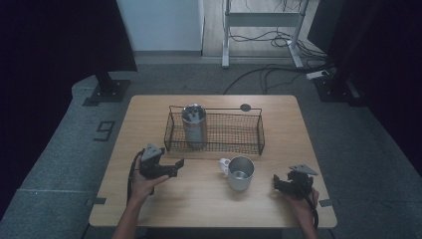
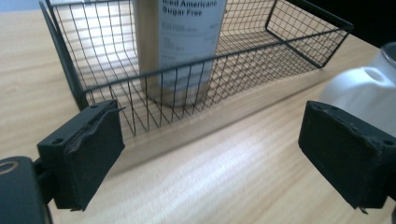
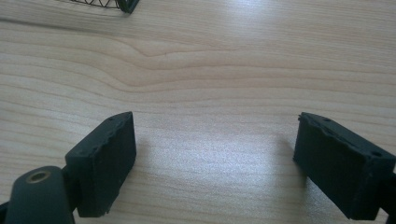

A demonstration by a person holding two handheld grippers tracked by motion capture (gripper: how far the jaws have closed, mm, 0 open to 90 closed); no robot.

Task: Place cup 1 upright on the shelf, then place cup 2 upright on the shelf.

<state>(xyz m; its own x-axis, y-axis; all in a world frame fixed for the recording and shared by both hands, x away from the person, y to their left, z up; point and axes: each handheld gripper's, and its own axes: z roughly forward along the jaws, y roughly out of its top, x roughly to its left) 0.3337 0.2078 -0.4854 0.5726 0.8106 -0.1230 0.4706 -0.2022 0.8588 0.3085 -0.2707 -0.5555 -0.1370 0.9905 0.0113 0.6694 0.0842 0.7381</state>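
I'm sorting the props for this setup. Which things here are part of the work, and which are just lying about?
In the work:
- wire basket
- can standing in it
- metal mug in front of the basket
- left gripper, jaws apart, nearest these

Lying about:
- cables on the floor
- desk frame behind the table

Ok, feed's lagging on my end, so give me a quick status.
Left gripper open, empty, by the wire basket. Right gripper open, empty, over bare table. Can upright in basket; steel mug between grippers, untouched.
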